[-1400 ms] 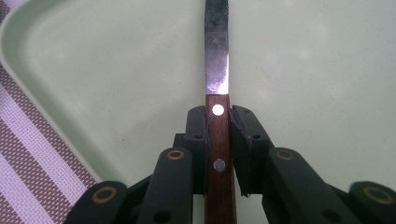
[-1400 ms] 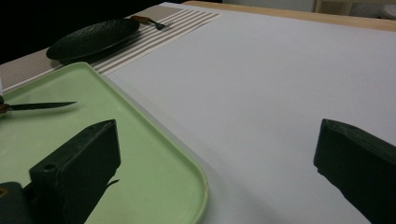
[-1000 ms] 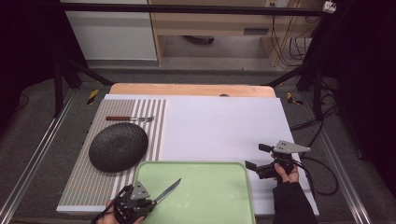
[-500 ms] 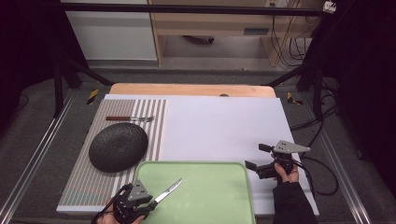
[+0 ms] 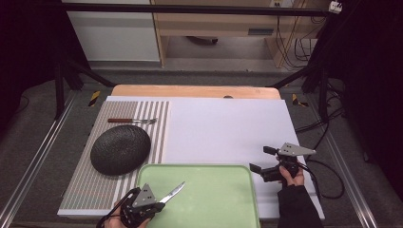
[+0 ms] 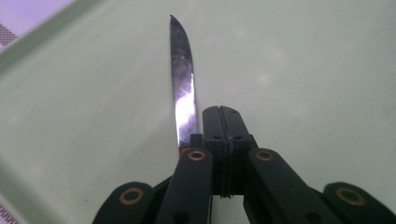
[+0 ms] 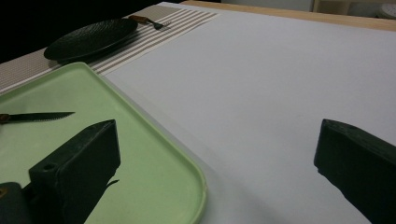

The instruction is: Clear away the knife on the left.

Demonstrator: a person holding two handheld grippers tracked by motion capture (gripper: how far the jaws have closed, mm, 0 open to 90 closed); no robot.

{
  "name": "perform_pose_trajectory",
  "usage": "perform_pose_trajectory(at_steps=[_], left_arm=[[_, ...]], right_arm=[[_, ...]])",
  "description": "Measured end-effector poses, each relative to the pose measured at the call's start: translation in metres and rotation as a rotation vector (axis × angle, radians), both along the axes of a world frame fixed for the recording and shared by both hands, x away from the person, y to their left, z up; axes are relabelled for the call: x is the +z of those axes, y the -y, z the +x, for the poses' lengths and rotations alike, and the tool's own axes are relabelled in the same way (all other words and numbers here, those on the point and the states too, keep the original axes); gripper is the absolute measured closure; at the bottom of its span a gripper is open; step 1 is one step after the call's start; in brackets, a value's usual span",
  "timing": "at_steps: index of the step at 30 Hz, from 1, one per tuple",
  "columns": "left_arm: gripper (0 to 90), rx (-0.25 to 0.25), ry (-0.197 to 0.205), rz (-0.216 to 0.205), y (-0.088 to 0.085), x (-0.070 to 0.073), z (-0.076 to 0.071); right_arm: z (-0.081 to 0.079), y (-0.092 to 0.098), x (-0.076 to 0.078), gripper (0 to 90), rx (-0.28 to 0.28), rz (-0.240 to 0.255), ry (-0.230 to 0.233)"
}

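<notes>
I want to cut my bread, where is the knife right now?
In the high view the knife is near the bottom left, over the green tray, its handle end at the left gripper whose jaws are shut, its blade pointing toward the black plate.

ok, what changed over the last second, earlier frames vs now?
Little: the left gripper has just closed its jaws further; they are shut, the knife beside them, over the green tray, grip unclear. The right gripper stayed open over the white mat; plate and fork unmoved.

Glossy metal knife (image 6: 183, 84) blade with fine serrations lies over a smooth, matt green plastic tray (image 5: 223, 199).
</notes>
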State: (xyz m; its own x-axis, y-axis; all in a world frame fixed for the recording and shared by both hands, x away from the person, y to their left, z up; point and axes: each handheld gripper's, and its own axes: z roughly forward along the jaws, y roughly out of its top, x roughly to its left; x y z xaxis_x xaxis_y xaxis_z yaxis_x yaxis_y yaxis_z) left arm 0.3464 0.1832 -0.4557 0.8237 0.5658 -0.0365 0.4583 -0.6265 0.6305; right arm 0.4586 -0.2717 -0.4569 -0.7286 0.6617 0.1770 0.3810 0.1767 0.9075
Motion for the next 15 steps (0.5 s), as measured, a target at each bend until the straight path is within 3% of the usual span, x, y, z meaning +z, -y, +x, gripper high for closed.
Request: perform_pose_trajectory(at_steps=[15], left_arm=[[89.7, 0.024, 0.008, 0.054, -0.0025, -0.0051, 0.0038]], right_arm=[[-0.0001, 0.0003, 0.0002, 0.7, 0.0, 0.001, 0.0]])
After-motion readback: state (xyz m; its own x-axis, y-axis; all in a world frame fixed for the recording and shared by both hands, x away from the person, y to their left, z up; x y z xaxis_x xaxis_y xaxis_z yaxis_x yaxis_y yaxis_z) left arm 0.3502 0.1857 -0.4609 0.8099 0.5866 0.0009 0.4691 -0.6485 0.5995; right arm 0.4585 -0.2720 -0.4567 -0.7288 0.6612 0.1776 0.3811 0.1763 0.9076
